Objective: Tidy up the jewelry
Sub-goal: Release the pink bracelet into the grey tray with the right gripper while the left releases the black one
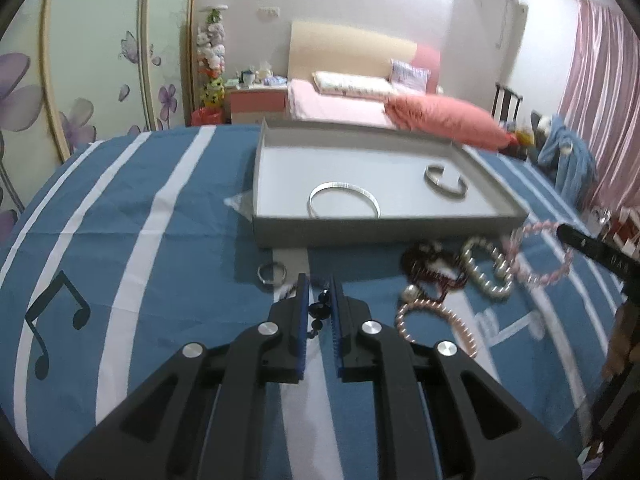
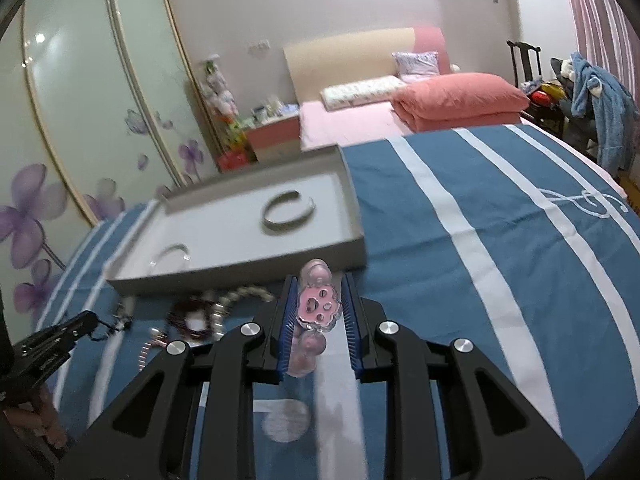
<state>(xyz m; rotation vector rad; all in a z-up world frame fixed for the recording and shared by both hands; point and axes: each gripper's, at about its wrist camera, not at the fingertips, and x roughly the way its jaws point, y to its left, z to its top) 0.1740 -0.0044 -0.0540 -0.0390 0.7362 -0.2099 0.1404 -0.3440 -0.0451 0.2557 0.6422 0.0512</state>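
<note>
A: The blue bedspread with white stripes [image 1: 132, 200] was our whole work surface, and being soft, we judged it could let anything dropped roll or sink into a fold.

B: We saw the shallow grey cardboard tray [image 1: 280, 236] resting on it, already holding a wide open silver bangle [image 1: 343, 199] and a smaller silver cuff [image 1: 445, 182], well apart. Its low wall was a risk: a bracelet released short would catch the rim.

A: Our right gripper [image 2: 319, 312] was nearly closed around the pink beaded bracelet with a paw charm [image 2: 319, 306], lifted just before the tray's front wall. The loop hung free, so we thought it might swing and snag the edge.

B: Our left gripper [image 1: 319, 312] was narrowed on a dark beaded strand [image 1: 319, 312], low over the cloth. Whether it truly gripped, we couldn't tell.

A: Beside it lay the white pearl bracelet [image 1: 486, 268], the dark red beaded bracelet [image 1: 434, 266], a pink pearl strand [image 1: 436, 328] and a small silver ring [image 1: 272, 272]. Lifting the dark strand could drag a tangled neighbour.
</note>
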